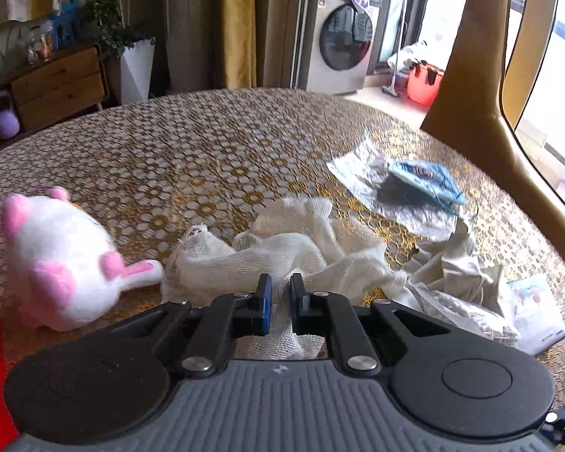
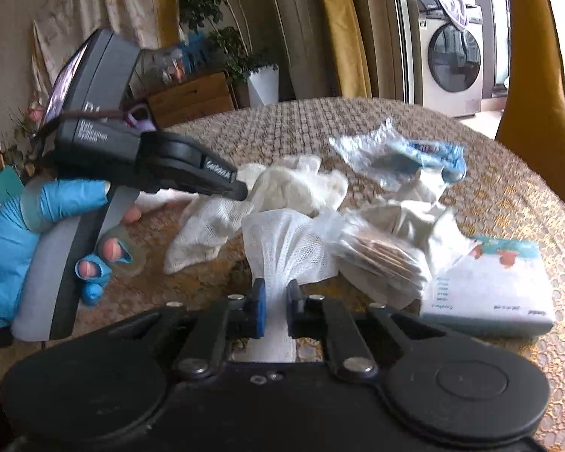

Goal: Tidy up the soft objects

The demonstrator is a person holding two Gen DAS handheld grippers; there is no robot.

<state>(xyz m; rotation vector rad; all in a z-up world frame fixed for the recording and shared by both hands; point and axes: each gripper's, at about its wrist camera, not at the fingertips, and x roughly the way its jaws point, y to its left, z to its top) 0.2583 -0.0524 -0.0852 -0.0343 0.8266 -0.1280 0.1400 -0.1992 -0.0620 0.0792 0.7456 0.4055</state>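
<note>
On the table [image 1: 207, 143], each gripper — left [image 1: 280, 293], right [image 2: 275, 297] — pinches white gauze [image 1: 282, 252]

"Data" on the left gripper [image 2: 241, 190] housing; rest blurred.

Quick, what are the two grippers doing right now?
Left gripper: shut on the white gauze cloth.
Right gripper: shut on the white mesh cloth.

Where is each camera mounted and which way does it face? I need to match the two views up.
Left wrist: on the left tongs, looking down across the table; tongs pinch white gauze cloth.
Right wrist: on the right tongs, pinching white mesh cloth; a blue-gloved hand shows.
Shared: gauze cloth, washing machine.
</note>
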